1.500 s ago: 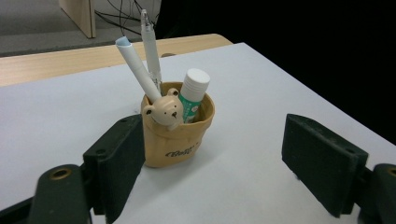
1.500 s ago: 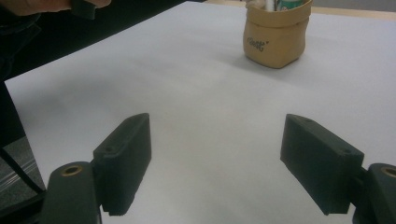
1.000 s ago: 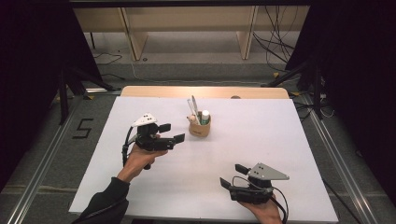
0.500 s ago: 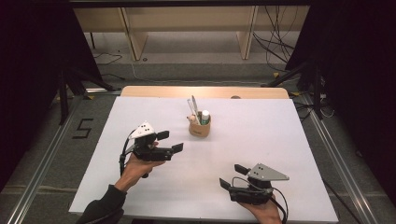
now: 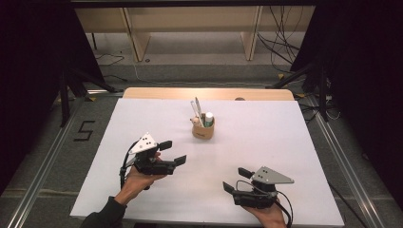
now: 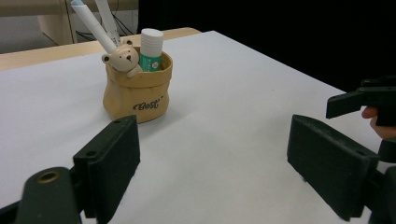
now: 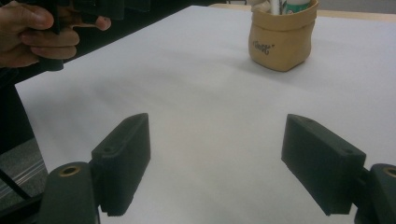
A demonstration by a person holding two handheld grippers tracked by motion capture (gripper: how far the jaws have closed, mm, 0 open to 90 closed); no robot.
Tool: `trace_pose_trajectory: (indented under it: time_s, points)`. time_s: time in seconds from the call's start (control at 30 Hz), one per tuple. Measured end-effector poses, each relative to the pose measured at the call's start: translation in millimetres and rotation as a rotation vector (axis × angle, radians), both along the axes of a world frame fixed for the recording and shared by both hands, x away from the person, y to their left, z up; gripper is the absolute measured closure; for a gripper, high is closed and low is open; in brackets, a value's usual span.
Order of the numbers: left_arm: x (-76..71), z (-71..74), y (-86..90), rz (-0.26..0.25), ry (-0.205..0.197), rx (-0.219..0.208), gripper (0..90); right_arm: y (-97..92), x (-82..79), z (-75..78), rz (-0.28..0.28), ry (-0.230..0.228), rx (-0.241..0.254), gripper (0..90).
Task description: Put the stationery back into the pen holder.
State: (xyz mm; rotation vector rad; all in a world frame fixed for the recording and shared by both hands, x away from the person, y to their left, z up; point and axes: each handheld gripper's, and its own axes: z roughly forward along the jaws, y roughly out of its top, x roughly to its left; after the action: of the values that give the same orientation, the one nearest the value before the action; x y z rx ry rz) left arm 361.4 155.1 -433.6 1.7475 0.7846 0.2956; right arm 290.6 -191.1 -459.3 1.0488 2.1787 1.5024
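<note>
A tan bear-faced pot stands upright at the middle back of the white table. It holds two white pens and a green-and-white glue stick. My left gripper hovers at the front left, open and empty, with its jaws pointing right. The left gripper view shows the pot ahead, beyond the wide-apart left gripper. My right gripper is low near the front edge, open and empty, with its jaws pointing left. Beyond the right gripper, the pot stands far ahead.
A wooden strip borders the table's far edge. Beyond it stand wooden shelf legs and loose cables on the floor. A "5" mark lies on the floor at left, beside a metal rail.
My left gripper has drifted back toward the table's front edge and slightly right, staying open. The right gripper and the pot have not moved.
</note>
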Motion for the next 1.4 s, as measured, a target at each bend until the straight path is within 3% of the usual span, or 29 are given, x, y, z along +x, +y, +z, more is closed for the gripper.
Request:
trace_pose_trajectory:
  time_s: [0.4,0.5,0.77,1.23,1.33,1.4]
  points:
    - [-22.0,-6.1,13.9,0.01,-0.041,-0.013,16.6,0.4,-0.1,-1.1,-0.001,0.0,-0.002,24.6]
    - [-26.2,-9.2,17.5,0.008,-0.043,0.005,16.6,0.9,-0.4,-1.3,0.003,0.0,-0.007,24.5]
    - [-32.3,-19.1,20.6,-0.002,-0.016,0.05,16.0,1.0,-0.9,-1.3,0.003,-0.007,-0.01,24.4]
    - [-41.0,-31.5,25.7,0.014,0.026,0.077,15.7,1.4,-1.5,-2.5,0.006,-0.007,-0.015,23.8]
    - [-43.4,-33.0,27.8,0.018,0.037,0.066,15.6,1.8,-1.4,-2.5,0.006,-0.006,-0.016,23.7]
    - [-44.7,-33.1,28.4,0.023,0.027,0.069,15.6,1.6,-1.3,-2.8,0.007,-0.004,-0.017,23.5]
